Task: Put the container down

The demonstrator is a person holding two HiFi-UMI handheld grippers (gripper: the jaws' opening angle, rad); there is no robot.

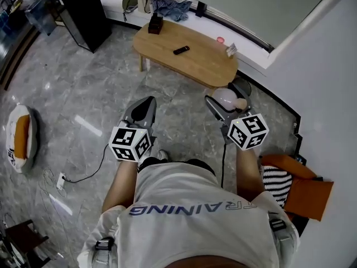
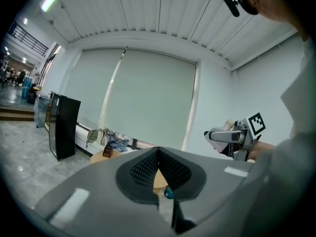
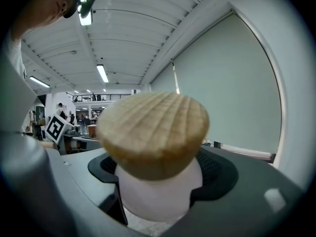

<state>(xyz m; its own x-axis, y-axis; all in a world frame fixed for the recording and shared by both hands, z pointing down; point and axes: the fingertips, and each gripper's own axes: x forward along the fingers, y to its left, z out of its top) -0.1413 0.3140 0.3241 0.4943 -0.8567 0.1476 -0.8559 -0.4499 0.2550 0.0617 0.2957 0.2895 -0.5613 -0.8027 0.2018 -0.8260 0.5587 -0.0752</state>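
My right gripper (image 1: 224,104) is shut on the container (image 1: 227,97), a white jar with a round wooden lid (image 1: 241,102), held in the air over the floor in front of the person. In the right gripper view the jar's white body (image 3: 158,194) fills the gap between the jaws, under its ribbed wooden lid (image 3: 154,131). My left gripper (image 1: 143,111) hangs beside it to the left, jaws together and empty. The left gripper view shows its pads (image 2: 148,169) meeting with nothing between them, and the right gripper (image 2: 228,135) off to the right.
A low oval wooden table (image 1: 195,60) stands ahead, carrying a black remote (image 1: 181,50) and a brown box (image 1: 155,24). A black cabinet (image 1: 83,13) is at the back left. A round cushion (image 1: 21,135) and a power strip with its cable (image 1: 61,178) lie on the marble floor at the left. An orange object (image 1: 304,187) stands by the right wall.
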